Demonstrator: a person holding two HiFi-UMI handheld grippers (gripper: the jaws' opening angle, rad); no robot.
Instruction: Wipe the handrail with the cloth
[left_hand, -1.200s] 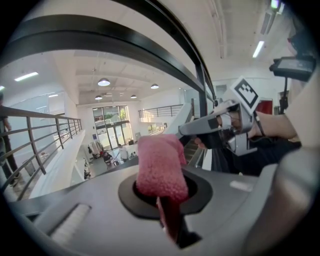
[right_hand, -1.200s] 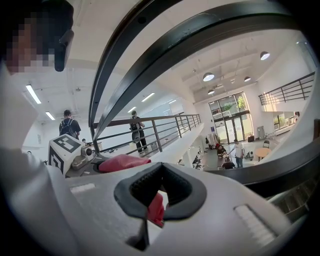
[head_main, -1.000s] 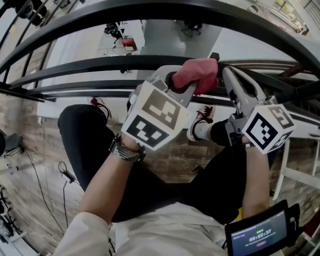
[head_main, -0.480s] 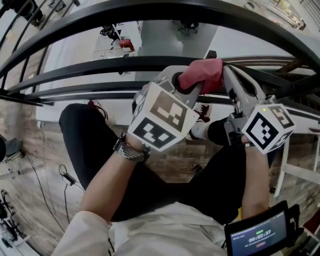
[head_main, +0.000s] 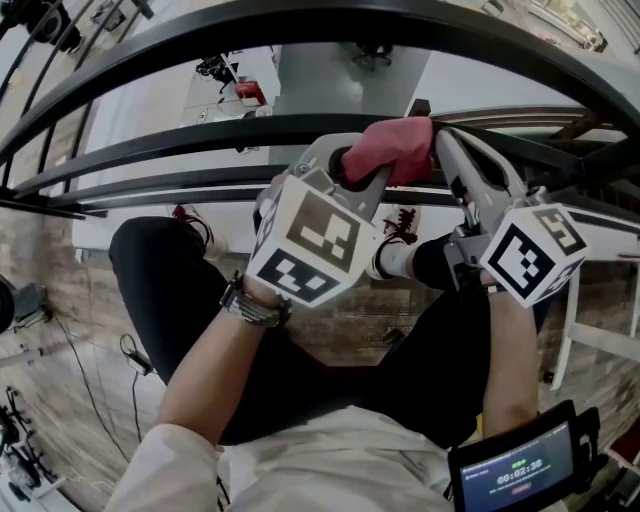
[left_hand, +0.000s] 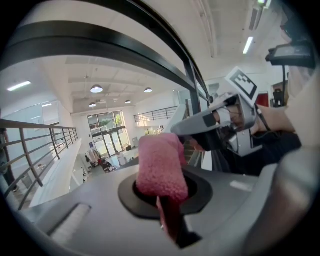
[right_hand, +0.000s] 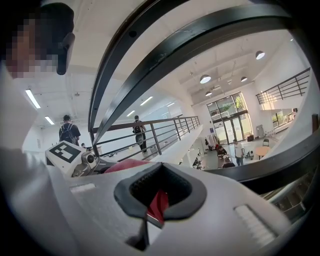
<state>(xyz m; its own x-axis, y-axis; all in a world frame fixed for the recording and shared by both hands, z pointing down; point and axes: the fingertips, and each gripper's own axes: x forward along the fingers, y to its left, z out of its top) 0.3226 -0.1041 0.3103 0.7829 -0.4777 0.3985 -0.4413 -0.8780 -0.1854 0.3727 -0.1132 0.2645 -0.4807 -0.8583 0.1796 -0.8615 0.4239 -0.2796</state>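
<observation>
Cloth (head_main: 395, 150) is clamped in my left gripper (head_main: 350, 165) and right gripper (head_main: 447, 150) jaws, touching the black handrail (head_main: 200, 128).

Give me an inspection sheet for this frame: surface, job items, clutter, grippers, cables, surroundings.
Surface: no table; wood floor underfoot.
Job's things: pink cloth at the black handrail.
Clutter: nothing seen.
Grippers: left gripper shut on the cloth; right gripper jaws together, a red sliver between them, apparently the cloth.
Cables: black cable on the floor, left.
Surroundings: open hall below; people on a railed walkway; screen device lower right.
</observation>
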